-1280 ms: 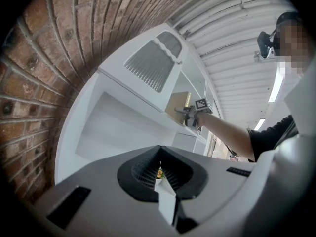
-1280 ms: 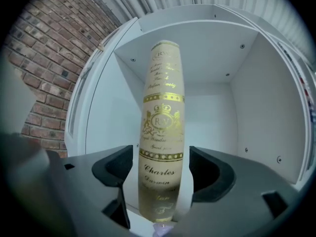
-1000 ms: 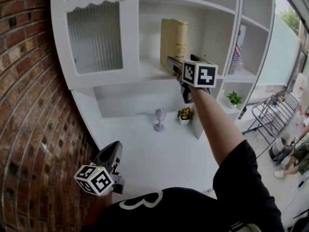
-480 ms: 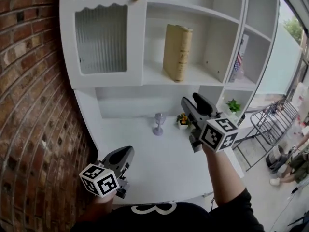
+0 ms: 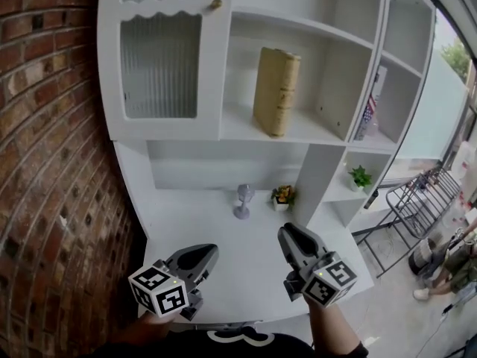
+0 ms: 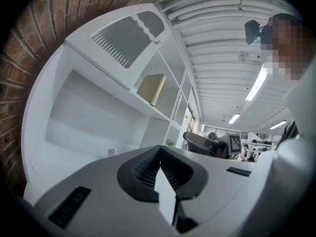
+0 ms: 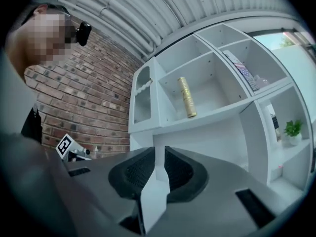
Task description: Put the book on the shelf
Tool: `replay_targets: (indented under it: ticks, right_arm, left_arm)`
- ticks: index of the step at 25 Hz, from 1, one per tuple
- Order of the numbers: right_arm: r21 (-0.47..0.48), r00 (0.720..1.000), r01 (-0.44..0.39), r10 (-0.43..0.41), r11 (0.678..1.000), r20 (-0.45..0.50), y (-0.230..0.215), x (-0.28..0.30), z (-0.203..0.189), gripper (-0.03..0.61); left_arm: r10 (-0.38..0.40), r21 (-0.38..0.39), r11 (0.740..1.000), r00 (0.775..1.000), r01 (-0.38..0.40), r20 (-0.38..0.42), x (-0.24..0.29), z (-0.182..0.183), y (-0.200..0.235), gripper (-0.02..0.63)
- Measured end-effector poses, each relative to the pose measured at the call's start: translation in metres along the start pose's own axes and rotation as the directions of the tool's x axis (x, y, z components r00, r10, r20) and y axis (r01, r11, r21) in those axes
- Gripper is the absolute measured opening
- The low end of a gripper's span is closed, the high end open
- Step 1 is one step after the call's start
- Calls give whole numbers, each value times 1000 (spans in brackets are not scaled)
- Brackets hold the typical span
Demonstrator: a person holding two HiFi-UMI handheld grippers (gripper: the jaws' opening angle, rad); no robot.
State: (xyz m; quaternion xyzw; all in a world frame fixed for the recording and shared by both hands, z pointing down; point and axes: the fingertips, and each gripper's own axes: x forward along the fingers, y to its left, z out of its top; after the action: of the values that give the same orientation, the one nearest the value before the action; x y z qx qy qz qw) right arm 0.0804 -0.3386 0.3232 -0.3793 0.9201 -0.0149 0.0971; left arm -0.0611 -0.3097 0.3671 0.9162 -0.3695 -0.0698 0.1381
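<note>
Head view, lowest part of the frame: the left gripper (image 5: 203, 253) hangs at lower left over the near edge of the white counter (image 5: 223, 222), its jaws pressed together with nothing in them; the left gripper view shows the two dark pads meeting at their tips. Just right of centre, the right gripper (image 5: 292, 235) hovers over the same counter, level with the left and well apart from it. Its jaws are closing, and the right gripper view shows only a thin slit of white between the pads, with nothing held there. Farther up the counter, near mid-frame, a small grey goblet (image 5: 241, 201) stands upright, and just right of it is a small pot of flowers (image 5: 282, 196). Right of these, in a low open cubby, sits a green potted plant (image 5: 359, 177). Above the counter, in the upper middle of the frame, the book (image 5: 276, 91) stands on end on the open shelf (image 5: 238, 129), tan spine outward, free of both grippers and apart from the compartment walls. Left of it is a cabinet door (image 5: 160, 66) of ribbed glass with a brass knob (image 5: 215, 4). A brick wall (image 5: 52, 162) fills the left edge, and a metal rack (image 5: 406, 192) shows at far right.
</note>
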Motion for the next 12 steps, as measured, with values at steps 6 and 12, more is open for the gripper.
replay_targets:
  ticks: [6, 12]
  right_arm:
    - [84, 994, -100, 104, 991, -41, 29, -15, -45, 12]
    - [135, 985, -160, 167, 978, -41, 46, -30, -59, 12]
  left_arm:
    - [-75, -7, 997, 996, 75, -41, 7, -14, -20, 3]
    - [-124, -26, 992, 991, 122, -46, 1, -21, -23, 3]
